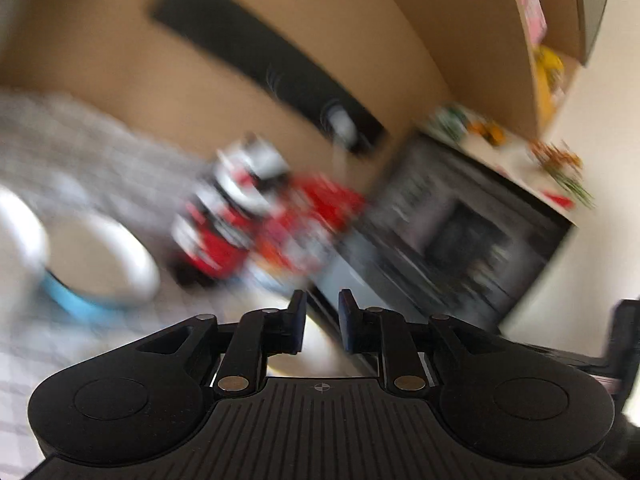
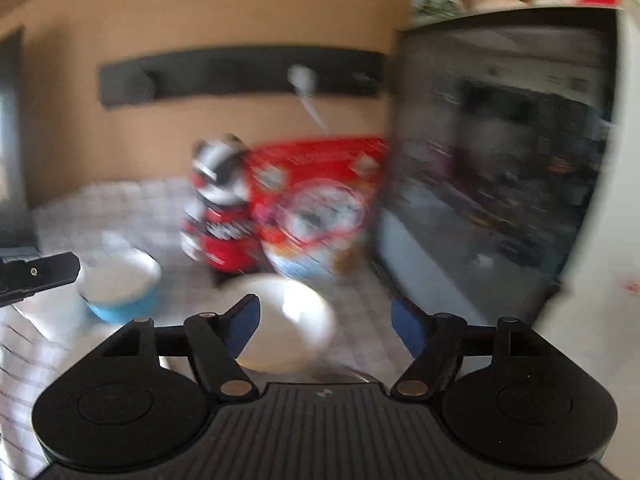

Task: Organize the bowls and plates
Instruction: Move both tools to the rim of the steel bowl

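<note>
My left gripper (image 1: 322, 322) is clenched with nothing between its jaws; only a narrow slit of blurred table shows there. My right gripper (image 2: 325, 326) stands released, jaws wide apart, and no pad touches anything.

Straight ahead of my right jaws, framed between the two blue pads (image 2: 245, 322), lies a white bowl (image 2: 286, 322) on the checked tablecloth (image 2: 120, 204). It sits just beyond the fingertips, free of them. To its left, near but apart, stands a blue bowl (image 2: 122, 298) with a white inside. From my left side that same blue bowl (image 1: 96, 268) lies well off to the left of my clenched jaws, and a second white rim (image 1: 18, 232) shows at the far left edge, touching or overlapping it; the blur keeps me from saying which.

I count two bowls plainly in the right view, one white and one blue. Plates I cannot make out with any certainty.

Behind the bowls stand one red and white tin (image 2: 220, 208) and one red box (image 2: 320, 200) side by side. A dark-fronted microwave (image 2: 500, 168) sits to the right of them. One dark rail (image 2: 240, 74) runs along the tan wall (image 2: 200, 8). The tip of my left gripper pokes in at the left edge of the right view.
</note>
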